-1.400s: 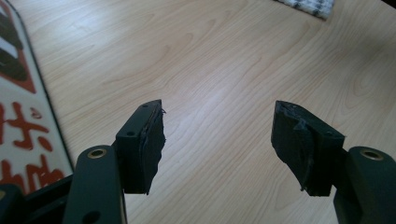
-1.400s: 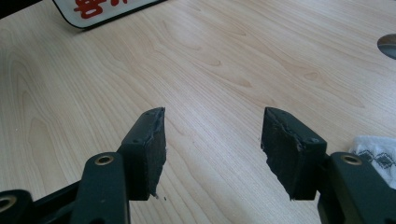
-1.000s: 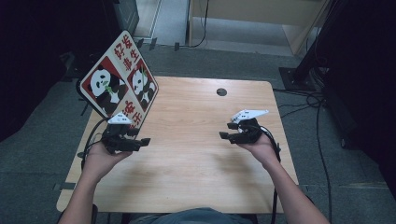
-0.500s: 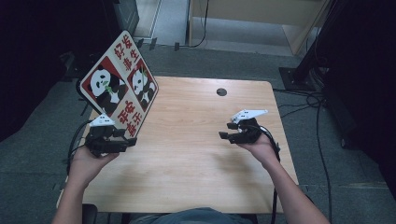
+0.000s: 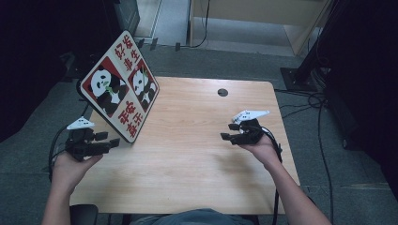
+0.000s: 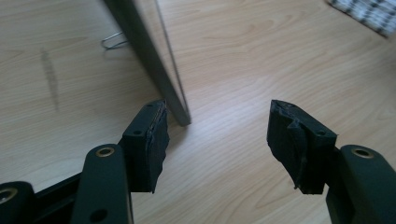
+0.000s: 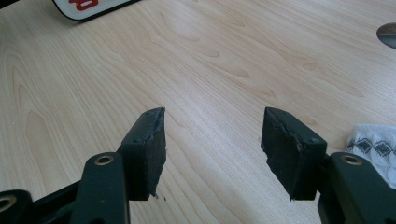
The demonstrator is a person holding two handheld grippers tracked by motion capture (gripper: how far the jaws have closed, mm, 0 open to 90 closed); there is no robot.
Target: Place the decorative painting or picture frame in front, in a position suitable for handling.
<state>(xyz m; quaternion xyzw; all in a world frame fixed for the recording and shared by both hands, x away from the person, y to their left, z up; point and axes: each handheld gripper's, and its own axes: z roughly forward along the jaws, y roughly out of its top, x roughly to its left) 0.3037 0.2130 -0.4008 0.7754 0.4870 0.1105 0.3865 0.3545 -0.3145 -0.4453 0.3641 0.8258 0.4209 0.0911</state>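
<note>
where the left gripper [image 5: 110,143] sits at the table's left edge, its black jaws stand wide apart with nothing between them, having just been closing a little; in the left gripper view [image 6: 217,140] one jaw lies just beside the lower corner of the square red-and-white panda signboard [image 5: 119,84], and whether it touches is hard to tell. that view cuts the board down to a thin dark edge [image 6: 149,56], with a bent wire clip [image 6: 113,41] behind it, half hidden. the board stands tilted on one corner, diamond-wise, at the table's left side, its printed face turned toward the table's middle and its long diagonal running from the far top corner down to the near corner on the wood. the light wooden table [image 5: 197,154] has a round dark cable hole [image 5: 223,92] near the far edge; grey floor and dark surroundings lie around it. the right gripper [image 5: 227,132] hangs over the table's right part, well apart from the board, jaws wide and empty [image 7: 212,140]. a white patterned cloth [image 7: 373,144] is cut off at that view's right edge.
</note>
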